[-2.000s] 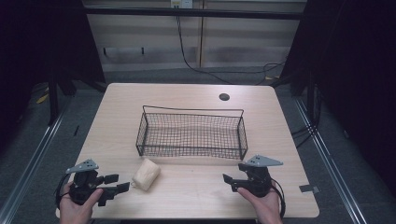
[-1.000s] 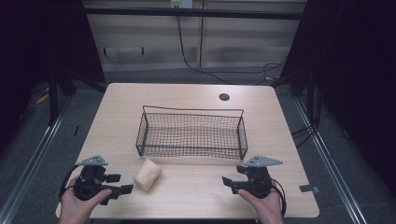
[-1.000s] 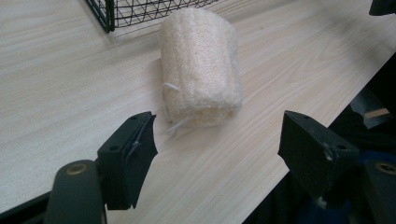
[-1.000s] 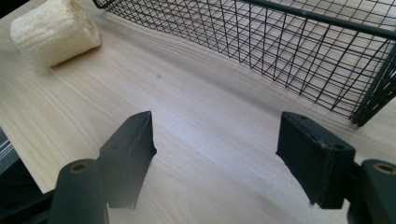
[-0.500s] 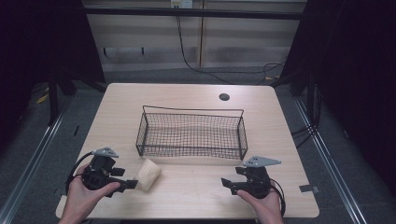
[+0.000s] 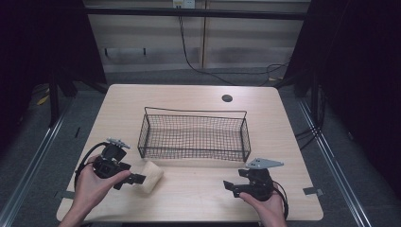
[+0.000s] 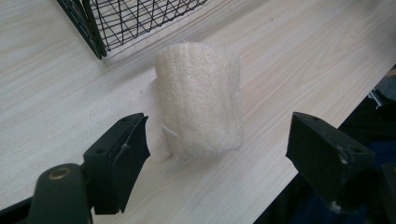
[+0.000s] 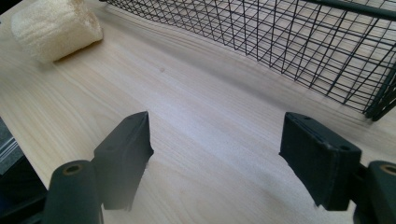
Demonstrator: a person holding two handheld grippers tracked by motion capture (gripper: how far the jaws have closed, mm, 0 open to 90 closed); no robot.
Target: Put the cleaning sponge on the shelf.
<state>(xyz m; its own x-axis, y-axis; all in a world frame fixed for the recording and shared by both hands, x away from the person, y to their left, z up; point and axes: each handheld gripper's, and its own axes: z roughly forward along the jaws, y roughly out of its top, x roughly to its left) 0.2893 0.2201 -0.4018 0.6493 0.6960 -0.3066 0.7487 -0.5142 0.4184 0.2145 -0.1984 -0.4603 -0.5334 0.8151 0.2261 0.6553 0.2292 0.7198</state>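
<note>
At the left we see our left gripper [image 6: 135, 179], jaws just spread wide, at the pale loofah roll [image 6: 148, 176] lying free on the wooden table [image 6: 189, 198] before the empty wire basket [image 6: 194, 137], our right gripper [image 6: 230, 186] agape over bare wood, dark curtains around.

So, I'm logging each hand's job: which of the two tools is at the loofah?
The left tool, open, jaws either side of the loofah. The right tool sits apart on bare table.

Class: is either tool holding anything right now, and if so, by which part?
Nothing is held. The left tool stands open before the sponge; the right tool is open.
</note>
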